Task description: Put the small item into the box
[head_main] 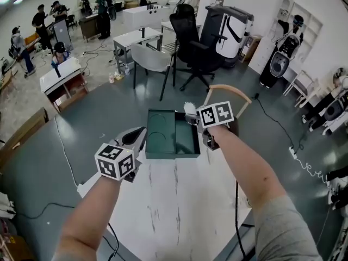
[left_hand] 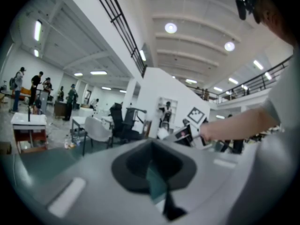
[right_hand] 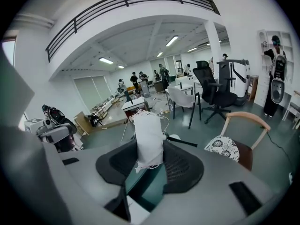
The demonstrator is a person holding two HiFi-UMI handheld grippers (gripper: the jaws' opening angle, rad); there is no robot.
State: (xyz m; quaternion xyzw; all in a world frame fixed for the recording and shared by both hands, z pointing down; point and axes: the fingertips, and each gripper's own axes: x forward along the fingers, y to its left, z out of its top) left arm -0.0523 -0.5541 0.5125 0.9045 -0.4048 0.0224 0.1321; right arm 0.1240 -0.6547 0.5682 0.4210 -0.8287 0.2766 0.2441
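A: So, left side first. The left claw (left_hand: 152, 162) hangs just beside the left wall of the box (head_main: 173, 155), toward the far left corner of the surface (head_main: 174, 211). Its jaws are drawn together with nothing between them. My guess is that it is parked there to steady the box or to keep clear.

B: Noted. And the box itself?

A: It is dark green and lies open at the middle of the surface's far edge. What shows of its inside looks bare.

B: And the item?

A: The small white item (right_hand: 149, 137) is a frayed, cloth-like bundle. It stands upright in the right claw (right_hand: 150, 159), whose jaws are set wide on it, above the box's far right corner. I judge it ready to lower in.

B: Any writing?

A: None that I can read. The cubes (head_main: 115, 161) carry only black-and-white square markers, and I see no brand on the box or the bundle.
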